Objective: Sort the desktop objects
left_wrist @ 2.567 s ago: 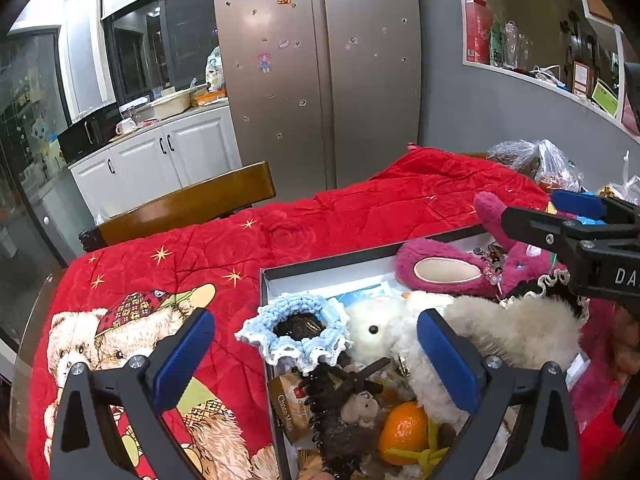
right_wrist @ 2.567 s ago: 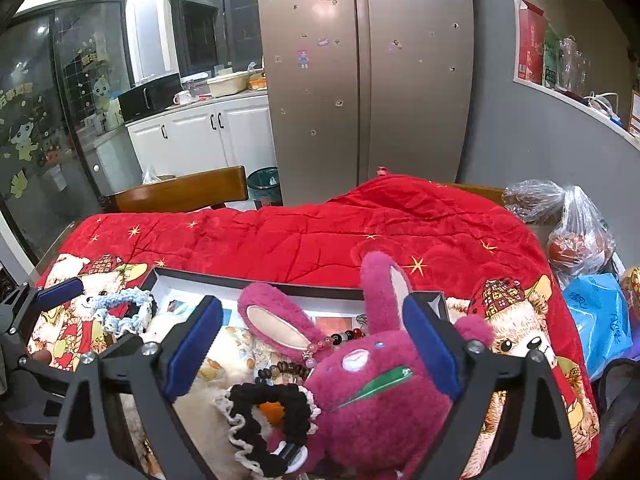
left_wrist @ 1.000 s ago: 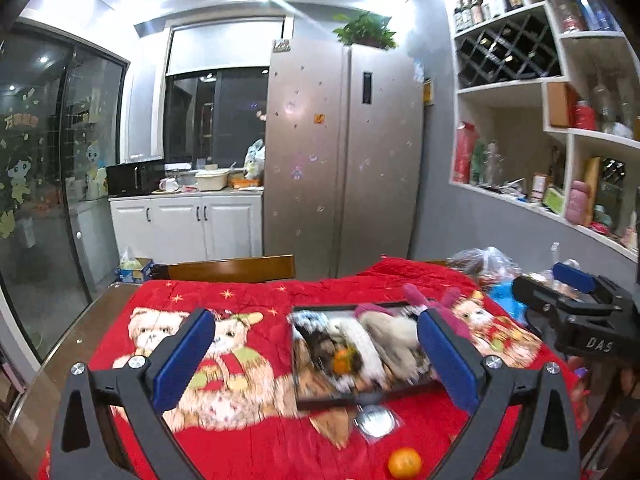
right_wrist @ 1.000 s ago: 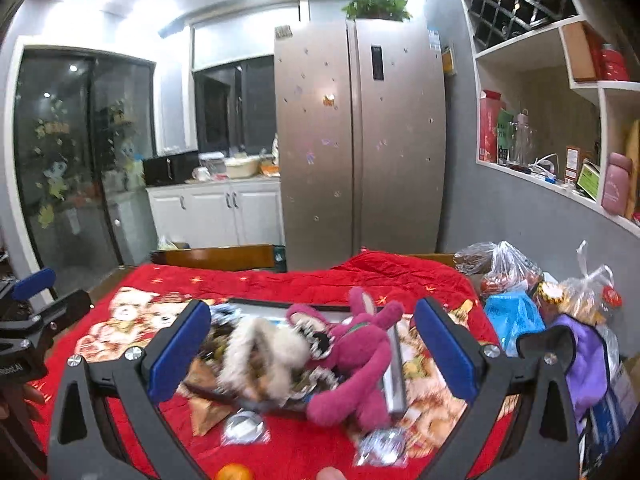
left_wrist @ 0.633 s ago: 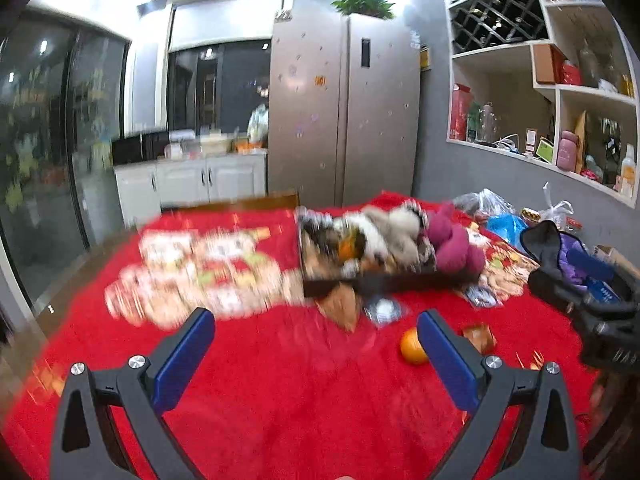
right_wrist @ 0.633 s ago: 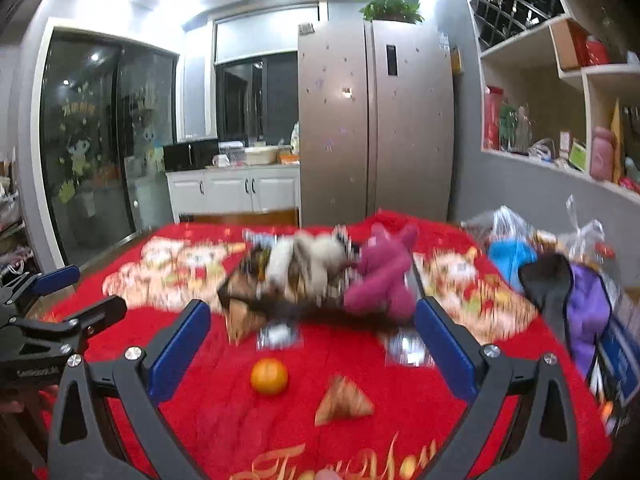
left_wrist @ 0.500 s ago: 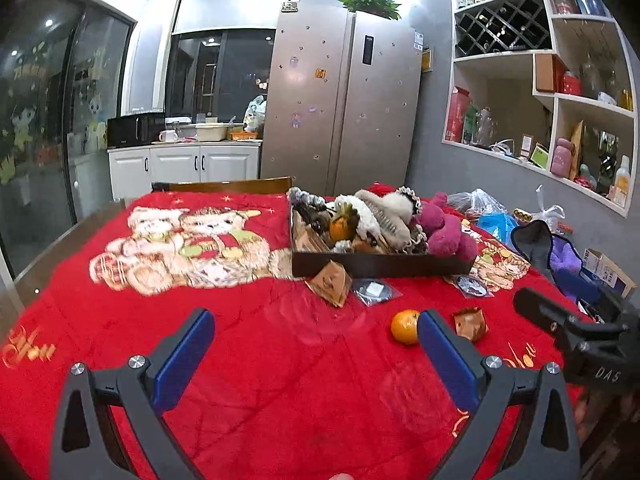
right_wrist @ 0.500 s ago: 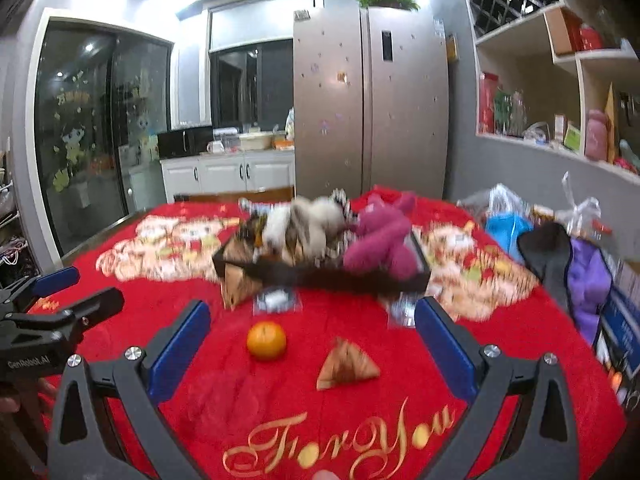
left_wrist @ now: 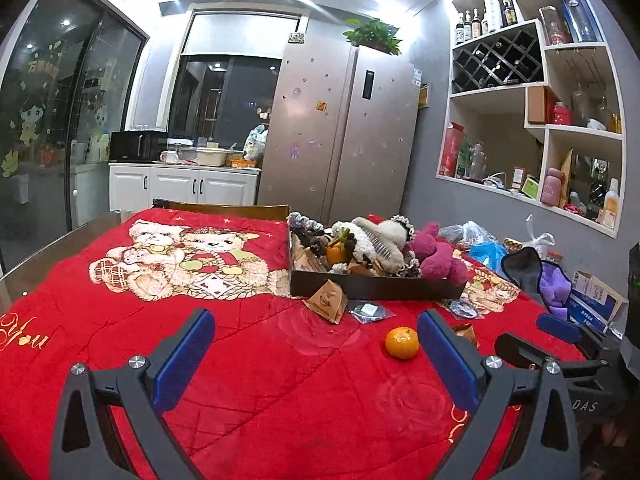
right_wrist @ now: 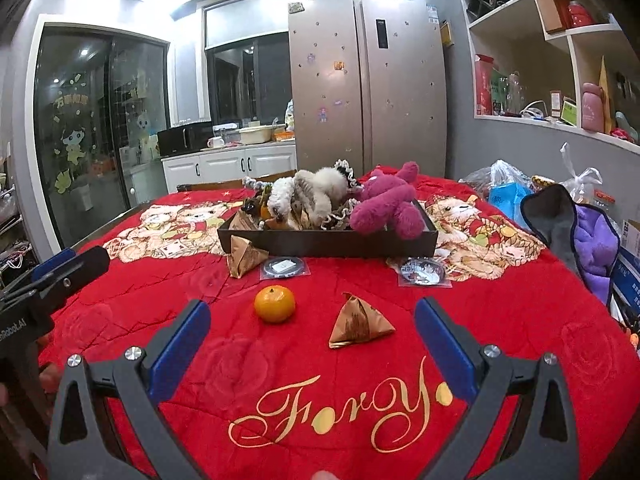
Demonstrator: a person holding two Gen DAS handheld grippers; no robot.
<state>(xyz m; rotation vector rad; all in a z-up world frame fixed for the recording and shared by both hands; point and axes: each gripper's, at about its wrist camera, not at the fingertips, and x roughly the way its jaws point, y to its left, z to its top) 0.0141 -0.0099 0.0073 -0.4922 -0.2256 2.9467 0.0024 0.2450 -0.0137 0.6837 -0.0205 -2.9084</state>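
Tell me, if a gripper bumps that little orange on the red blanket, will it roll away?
Probably a little. The orange is round and sits loose on the red blanket, nothing touching it, so a nudge could roll it. The soft quilted cloth would likely stop it soon. It looks firm, so the open right gripper could likely pinch it gently.

Steel fridge (left_wrist: 352,132), grey walls (left_wrist: 430,160)
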